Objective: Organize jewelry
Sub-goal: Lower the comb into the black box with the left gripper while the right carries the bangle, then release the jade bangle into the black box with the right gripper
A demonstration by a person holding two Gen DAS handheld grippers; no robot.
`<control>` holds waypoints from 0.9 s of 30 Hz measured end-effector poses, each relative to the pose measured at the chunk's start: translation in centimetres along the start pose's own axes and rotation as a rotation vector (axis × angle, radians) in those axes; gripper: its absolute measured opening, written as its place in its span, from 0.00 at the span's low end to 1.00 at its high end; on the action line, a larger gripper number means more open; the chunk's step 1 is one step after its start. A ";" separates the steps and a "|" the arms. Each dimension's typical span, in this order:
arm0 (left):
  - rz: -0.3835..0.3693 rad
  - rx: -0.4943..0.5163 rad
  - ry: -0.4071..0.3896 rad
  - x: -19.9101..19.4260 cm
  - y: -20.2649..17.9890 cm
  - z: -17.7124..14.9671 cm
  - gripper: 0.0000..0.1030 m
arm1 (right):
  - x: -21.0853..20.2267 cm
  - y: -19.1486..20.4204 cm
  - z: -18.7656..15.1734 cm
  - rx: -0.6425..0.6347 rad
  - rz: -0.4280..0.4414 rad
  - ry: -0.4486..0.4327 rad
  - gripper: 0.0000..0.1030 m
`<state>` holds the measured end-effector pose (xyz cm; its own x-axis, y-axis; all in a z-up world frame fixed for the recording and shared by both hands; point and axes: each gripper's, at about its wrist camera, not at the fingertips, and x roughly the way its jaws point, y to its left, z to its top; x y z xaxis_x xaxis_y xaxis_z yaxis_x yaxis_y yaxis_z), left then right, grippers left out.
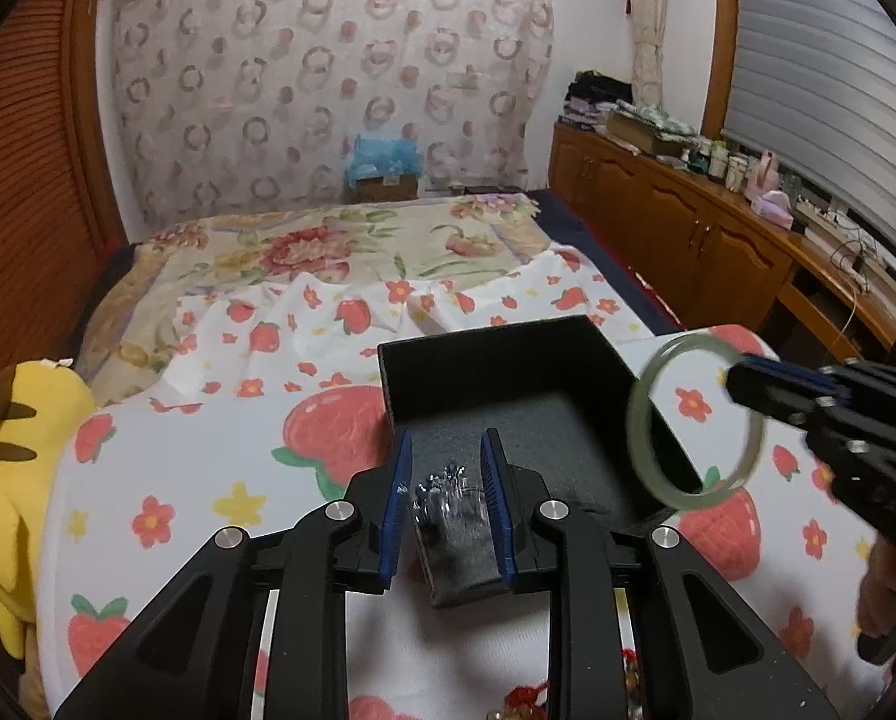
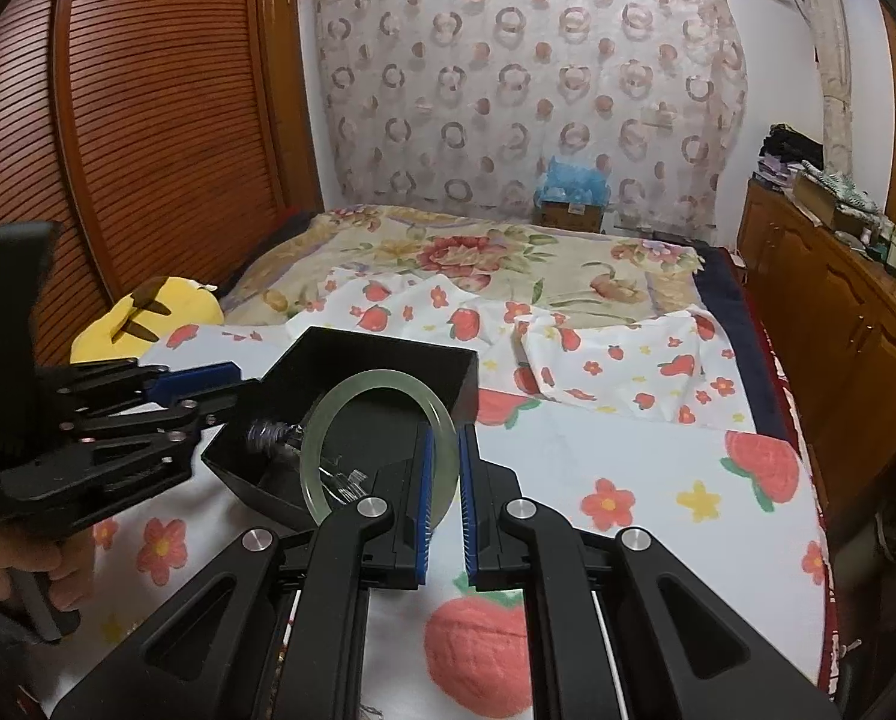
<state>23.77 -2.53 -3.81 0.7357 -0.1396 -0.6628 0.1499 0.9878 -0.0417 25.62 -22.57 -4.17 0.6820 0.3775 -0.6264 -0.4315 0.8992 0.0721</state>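
Observation:
A black open box (image 1: pixel 496 354) with a grey foam floor sits on the strawberry-print bed sheet; it also shows in the right wrist view (image 2: pixel 387 360). My left gripper (image 1: pixel 446 483) is shut on a clear plastic bag of small jewelry (image 1: pixel 444 498) and holds it over the box's near edge. The bag also shows in the right wrist view (image 2: pixel 273 435). My right gripper (image 2: pixel 443 483) is shut on a pale green jade bangle (image 2: pixel 375 450) and holds it above the box's right side. In the left wrist view the bangle (image 1: pixel 643 414) hangs at the right.
A yellow plush toy (image 1: pixel 3 450) lies at the left of the bed. Red beaded jewelry (image 1: pixel 526 696) lies on the sheet under my left gripper. A wooden cabinet (image 1: pixel 718 240) with clutter runs along the right. A slatted wooden door (image 2: pixel 147 120) stands at the left.

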 end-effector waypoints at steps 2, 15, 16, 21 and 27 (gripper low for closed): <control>0.001 0.001 -0.013 -0.9 0.3 -0.1 0.28 | 0.3 0.3 -0.1 -0.005 0.002 -0.002 0.09; 0.024 0.015 -0.025 -4.4 2.3 -3.2 0.30 | 3.9 2.1 0.2 -0.018 0.026 0.064 0.10; 0.020 0.011 -0.022 -4.5 2.5 -3.5 0.30 | 4.1 2.2 0.2 -0.017 0.033 0.074 0.10; 0.007 0.003 -0.006 -5.0 2.7 -5.1 0.31 | 4.4 2.8 -0.3 -0.044 0.032 0.092 0.14; -0.003 0.010 0.004 -6.0 2.5 -7.2 0.41 | 2.3 2.7 -0.7 -0.045 0.057 0.061 0.14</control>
<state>15.00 1.24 -5.33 0.7324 -0.1425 -0.6658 0.1586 0.9867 -0.0366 25.62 -19.47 -6.00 0.6189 0.4127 -0.6683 -0.4960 0.8651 0.0750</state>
